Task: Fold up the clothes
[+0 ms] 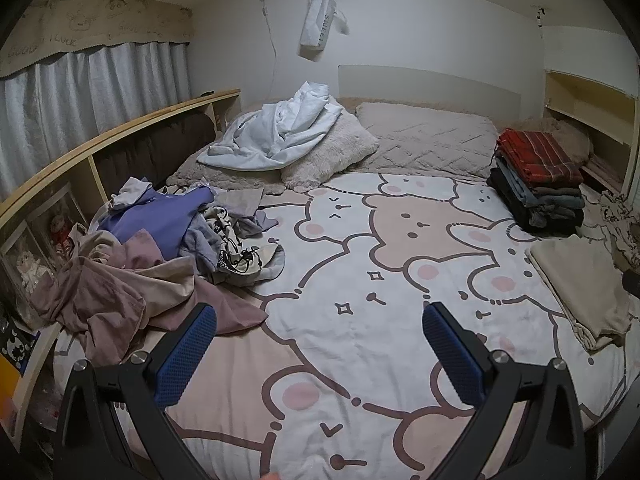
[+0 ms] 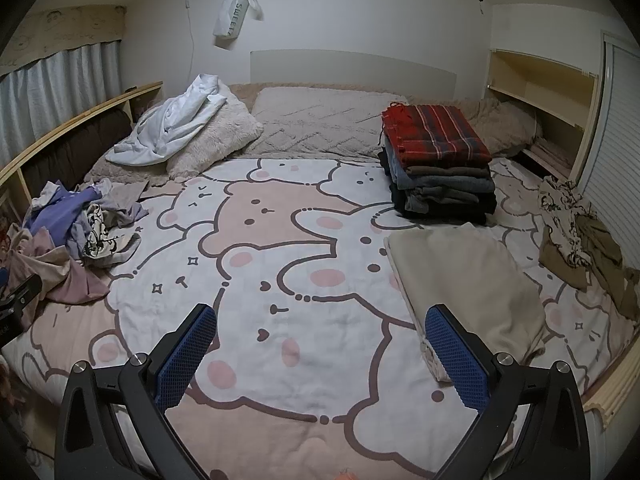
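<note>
Two grippers over one bed point(image 2: 320, 320) with a cartoon-bear cover in pink and white, neither touching cloth. Far left: wooden shelf unit point(image 1: 120, 128) along the bedside, grey curtain point(image 1: 92, 80) behind it. Left side of bed: unfolded clothes heap point(image 1: 152, 248), mauve and beige pieces nearest, a purple garment point(image 1: 160, 216) on top further back, a black-and-white patterned piece at its right edge. Left gripper point(image 1: 320, 320) just beside the near edge of that heap, jaws spread wide, nothing between them. Head of bed: crumpled white garment point(image 1: 276, 132) lying on a fluffy pillow point(image 1: 340, 152), a long quilted pillow point(image 1: 428, 140) to its right, a white bag point(image 1: 320, 24) hung on the wall above. Centre of bed: bare cover. Right gripper point(image 2: 320, 320), jaws spread wide, empty, right jaw tip above the near corner of a folded beige cloth point(image 2: 468, 288). Behind that cloth: folded stack point(image 2: 436, 168), dark and grey items below, red plaid on top. Far right: loose patterned and olive garments point(image 2: 576, 232) at the bed edge, beside a pale shelf point(image 2: 540, 88).
</note>
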The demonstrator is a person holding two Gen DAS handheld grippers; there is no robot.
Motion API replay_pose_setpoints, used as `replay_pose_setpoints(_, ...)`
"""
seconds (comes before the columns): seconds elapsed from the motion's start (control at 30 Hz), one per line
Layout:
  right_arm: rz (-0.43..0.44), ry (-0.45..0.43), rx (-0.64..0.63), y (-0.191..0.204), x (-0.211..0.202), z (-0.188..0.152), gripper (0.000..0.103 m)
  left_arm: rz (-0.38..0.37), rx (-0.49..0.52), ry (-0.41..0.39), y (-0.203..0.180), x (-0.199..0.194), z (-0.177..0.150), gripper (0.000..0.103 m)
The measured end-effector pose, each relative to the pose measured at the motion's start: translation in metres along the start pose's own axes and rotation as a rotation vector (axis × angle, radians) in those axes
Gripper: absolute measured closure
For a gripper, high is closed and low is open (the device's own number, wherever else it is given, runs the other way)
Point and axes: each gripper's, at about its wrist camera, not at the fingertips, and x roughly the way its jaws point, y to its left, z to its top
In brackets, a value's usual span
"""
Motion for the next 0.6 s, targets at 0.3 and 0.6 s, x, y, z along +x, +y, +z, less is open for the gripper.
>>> replay_pose_setpoints(0.3, 0.004, 0.009, 0.006, -0.0002, 0.0017, -0.0006, 0.000, 0.018, 0.005, 0.004, -0.0019, -0.0003, 0.0020, 0.000)
replay_pose_setpoints(0.6, 0.003, 0.010, 0.001, -0.0016, 0.0005, -0.0003, 0.000, 0.016, -0.022, 0.008, 0.0046, 0.0000, 0.0007, 0.000)
